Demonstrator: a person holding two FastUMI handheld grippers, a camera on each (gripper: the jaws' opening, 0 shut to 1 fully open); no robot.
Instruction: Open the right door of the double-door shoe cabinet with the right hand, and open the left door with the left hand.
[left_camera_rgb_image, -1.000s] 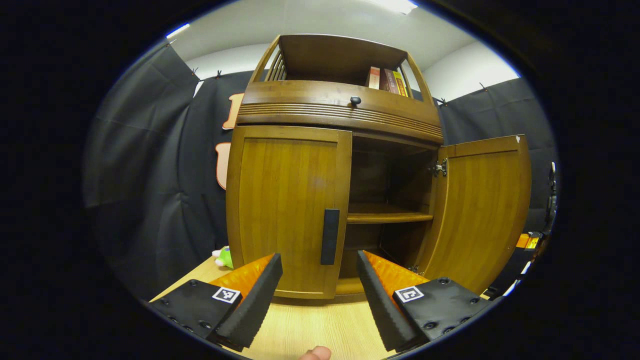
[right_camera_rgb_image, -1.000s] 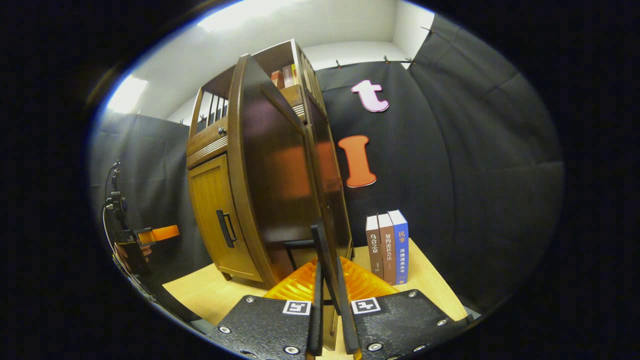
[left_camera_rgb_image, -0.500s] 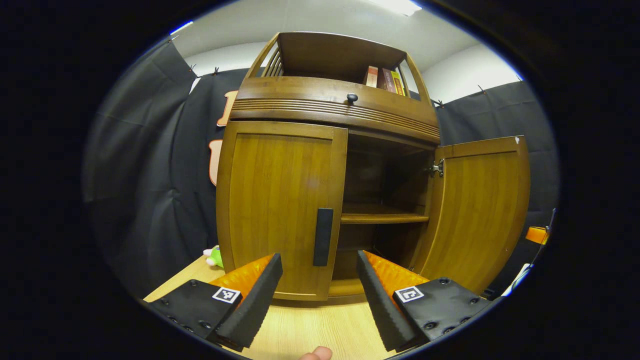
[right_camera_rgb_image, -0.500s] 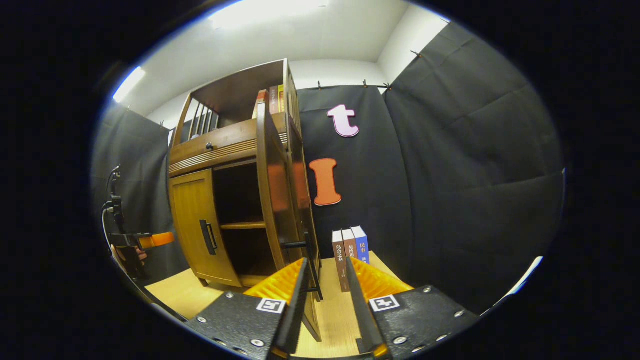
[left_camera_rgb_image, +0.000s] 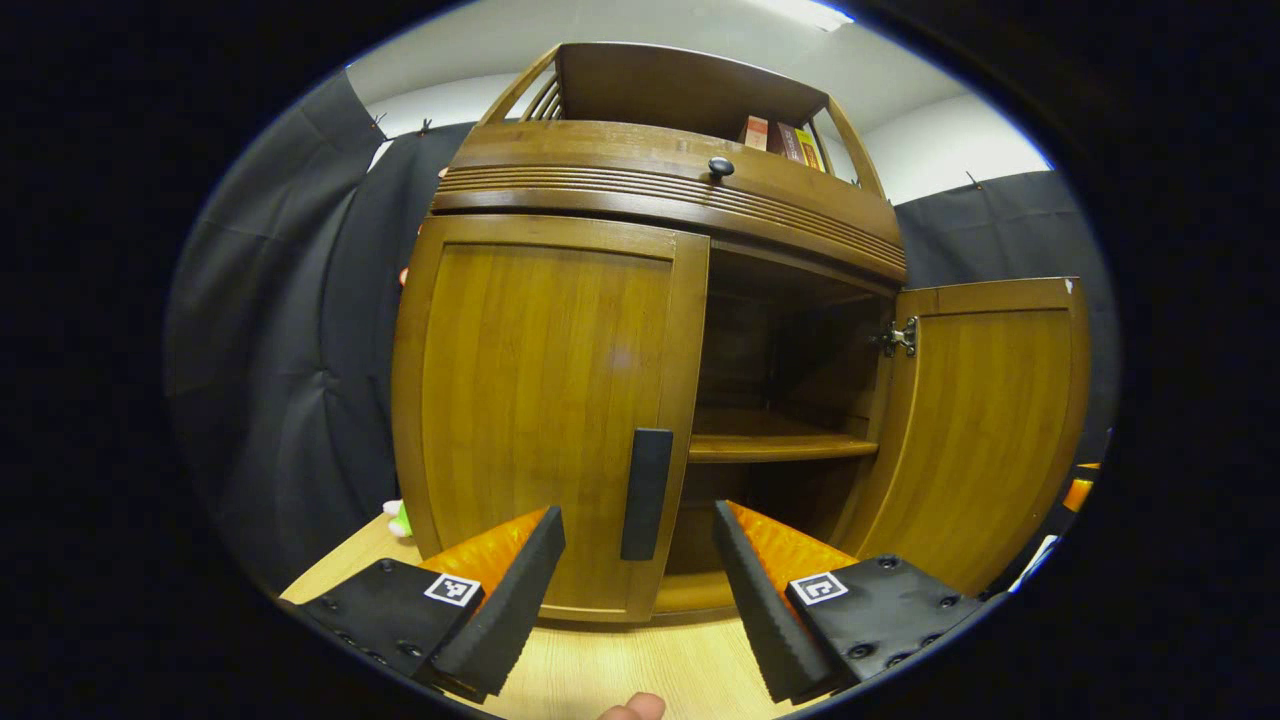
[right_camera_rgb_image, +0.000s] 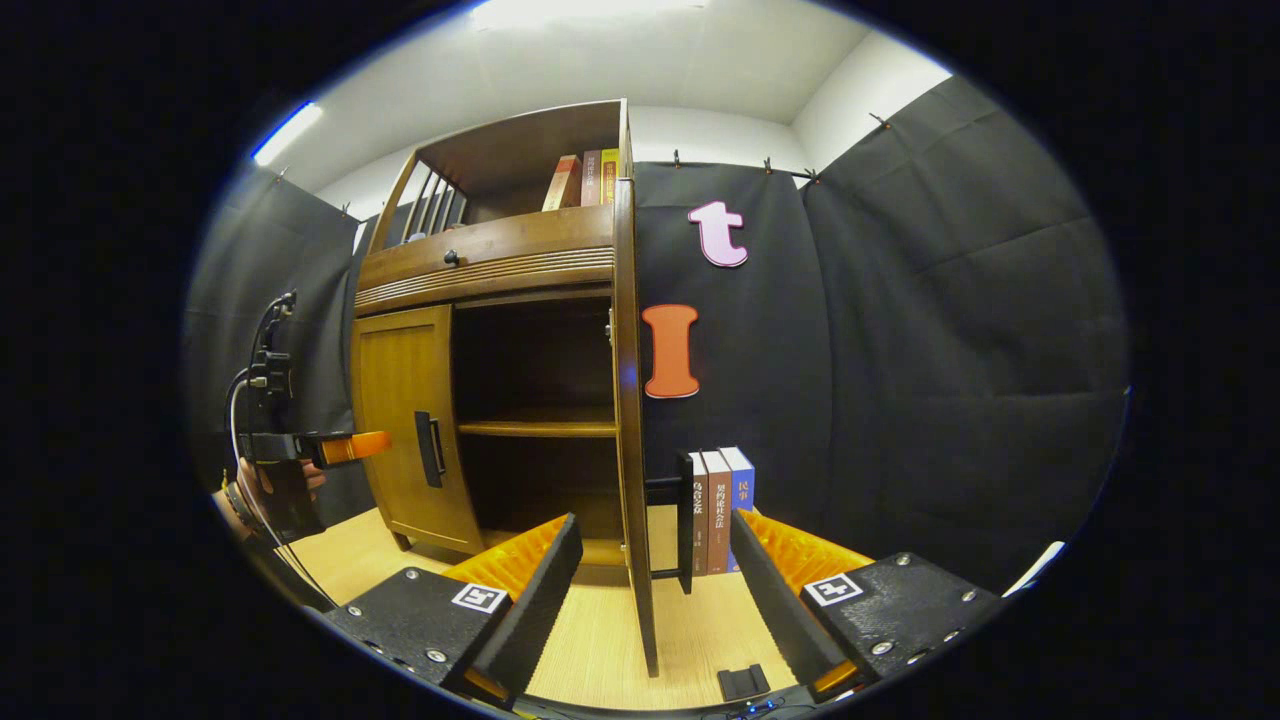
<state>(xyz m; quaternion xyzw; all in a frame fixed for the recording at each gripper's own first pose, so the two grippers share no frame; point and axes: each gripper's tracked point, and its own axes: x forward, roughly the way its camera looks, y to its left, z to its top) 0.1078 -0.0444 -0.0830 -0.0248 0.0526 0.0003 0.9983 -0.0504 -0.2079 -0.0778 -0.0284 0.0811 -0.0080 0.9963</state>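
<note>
The wooden shoe cabinet (left_camera_rgb_image: 660, 180) stands on a light wood table. Its right door (left_camera_rgb_image: 975, 420) is swung wide open, and its left door (left_camera_rgb_image: 545, 400) is closed, with a dark vertical handle (left_camera_rgb_image: 646, 493). My left gripper (left_camera_rgb_image: 640, 590) is open, close in front of that handle and touching nothing. In the right gripper view the right door (right_camera_rgb_image: 630, 420) shows edge-on, its handle (right_camera_rgb_image: 684, 520) just beyond my fingers. My right gripper (right_camera_rgb_image: 655, 590) is open and holds nothing. The left gripper (right_camera_rgb_image: 340, 448) appears at far left, held by a hand.
Three books (right_camera_rgb_image: 722, 505) stand upright on the table (right_camera_rgb_image: 600, 640) right of the cabinet. More books (left_camera_rgb_image: 780, 140) sit on the cabinet's top shelf, above a drawer with a round knob (left_camera_rgb_image: 720, 166). A green toy (left_camera_rgb_image: 400, 518) peeks out left of the cabinet. Black cloth walls surround the booth.
My right gripper has let go of the right door's handle and opened, backing off from the wide-open door. My left gripper has moved closer to the left door's handle.
</note>
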